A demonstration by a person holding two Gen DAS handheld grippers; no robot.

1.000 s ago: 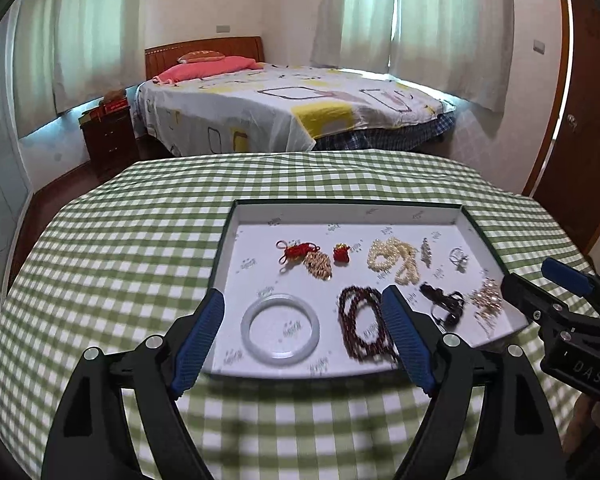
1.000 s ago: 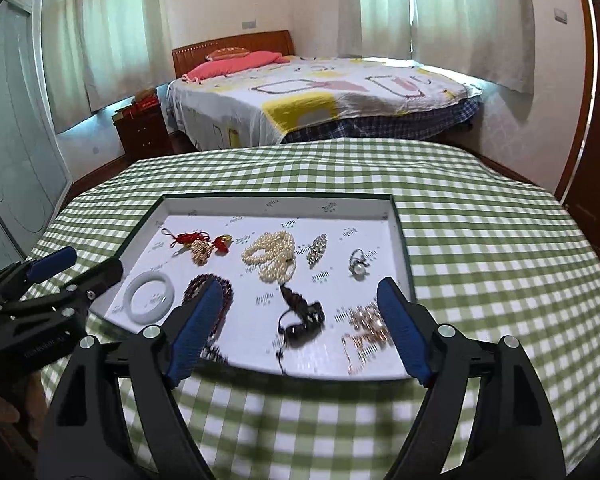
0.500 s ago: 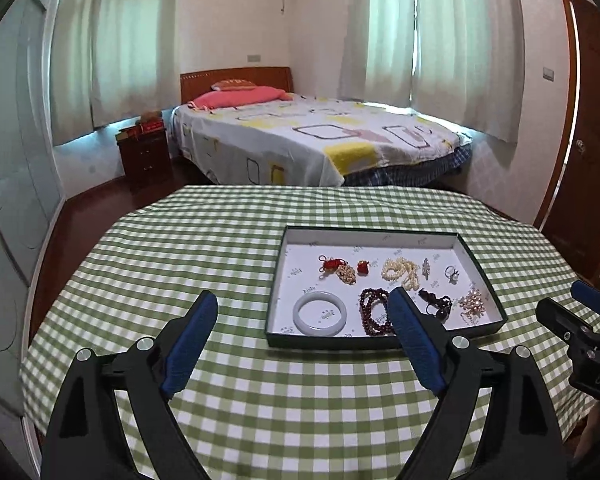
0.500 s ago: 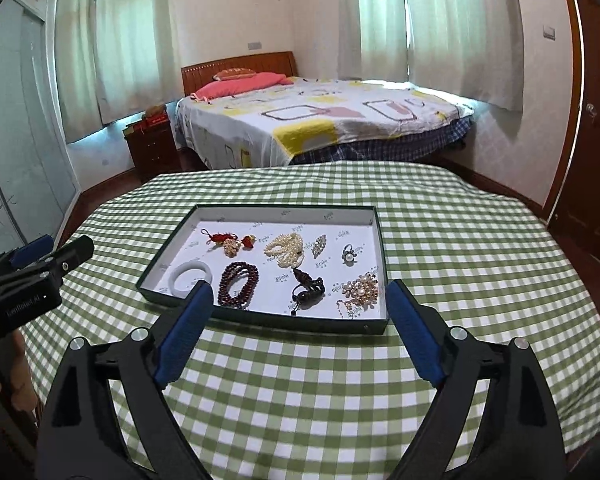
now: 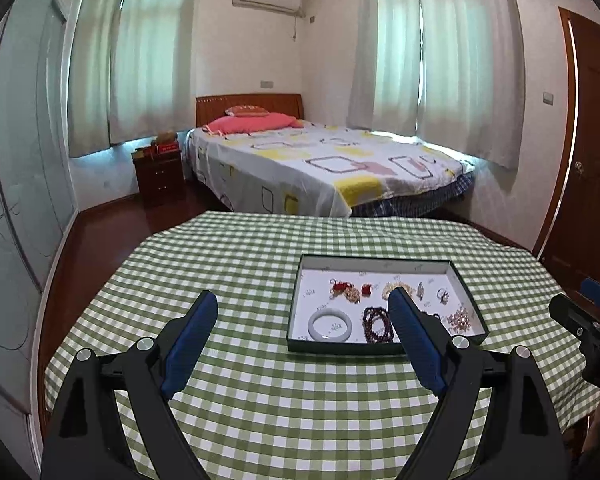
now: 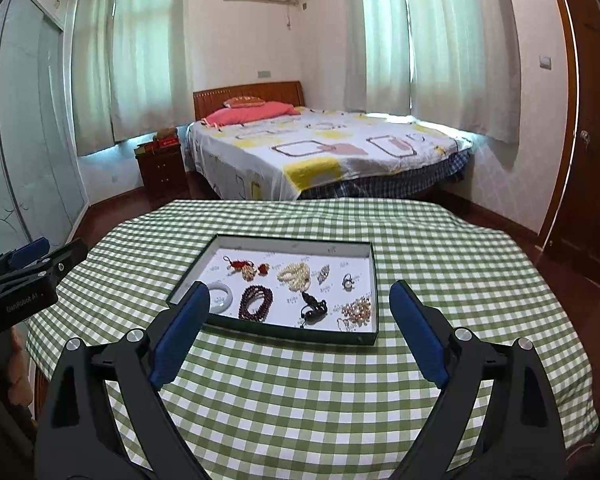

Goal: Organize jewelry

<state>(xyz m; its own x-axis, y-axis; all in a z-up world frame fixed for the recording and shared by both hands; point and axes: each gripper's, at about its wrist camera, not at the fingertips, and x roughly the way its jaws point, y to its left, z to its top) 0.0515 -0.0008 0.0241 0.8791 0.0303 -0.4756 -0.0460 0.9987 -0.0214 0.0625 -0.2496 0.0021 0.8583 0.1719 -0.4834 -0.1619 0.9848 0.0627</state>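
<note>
Tabletop [image 6: 440, 264] under green-checked cloth. Dark-rimmed tray [image 6: 374, 280] sits near the middle, white lining, nothing on the cloth around it.

Tray contents, right wrist view:
- white bangle [image 6: 224, 297] at near left corner, partly behind a gripper finger
- dark red bead bracelet [image 6: 256, 303] just beside it, along near edge
- black piece [image 6: 314, 307] mid near edge; what kind, cannot tell
- gold cluster [image 6: 356, 312] at near right corner
- red tassel charm [image 6: 242, 266] far left, small red bead [image 6: 264, 268] beside it
- pearl strand [image 6: 296, 275] centre
- silver brooch [image 6: 323, 273] and ring [image 6: 348, 281] toward the right edge
All pieces lie apart except the pearls, which touch the black piece's cord.

Left gripper [image 5: 302, 338]: fingers spread wide, holding nothing, held above the near left part of the tabletop, tray off to its right.

Right gripper [image 6: 300, 332]: fingers spread wide, holding nothing, held above the near edge, tray straight ahead between the fingers.

Bed [image 6: 320, 148] beyond the far edge.
</note>
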